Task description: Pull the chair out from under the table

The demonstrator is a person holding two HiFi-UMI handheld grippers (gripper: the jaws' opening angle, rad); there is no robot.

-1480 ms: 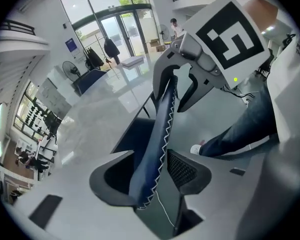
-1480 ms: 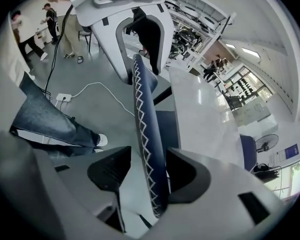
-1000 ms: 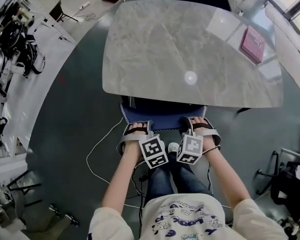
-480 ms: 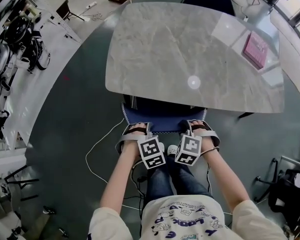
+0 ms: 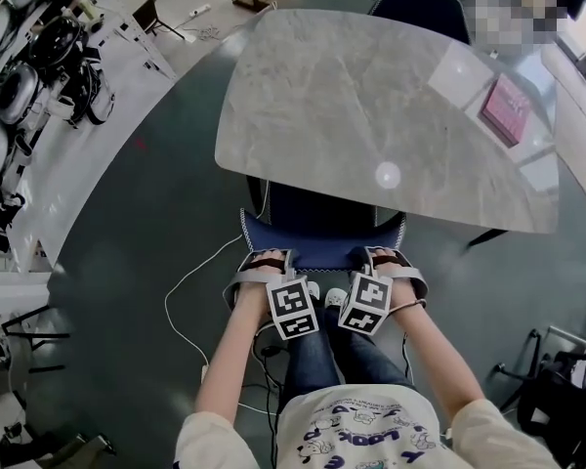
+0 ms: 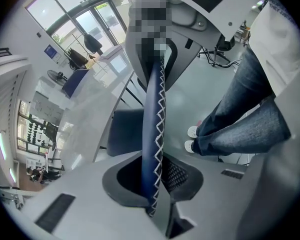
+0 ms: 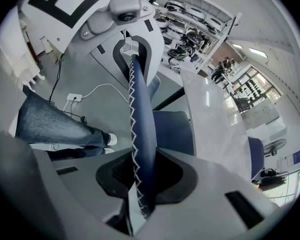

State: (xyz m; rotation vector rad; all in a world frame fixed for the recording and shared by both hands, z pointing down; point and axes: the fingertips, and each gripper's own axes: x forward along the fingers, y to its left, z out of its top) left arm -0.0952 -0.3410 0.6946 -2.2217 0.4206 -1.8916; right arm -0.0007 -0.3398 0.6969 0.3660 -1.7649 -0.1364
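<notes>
Head view: left gripper (image 5: 266,258) and right gripper (image 5: 384,256), fingers just closed, clamp the stitched top edge of the blue chair (image 5: 322,242), partly under the desk (image 5: 352,106).

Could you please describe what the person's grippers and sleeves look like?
Both the left gripper and the right gripper are light grey. Each carries a cube of black-and-white square markers. The person wears a cream short-sleeved T-shirt with dark print.

Overhead plus gripper views, sharing chair (image 5: 322,244)
</notes>
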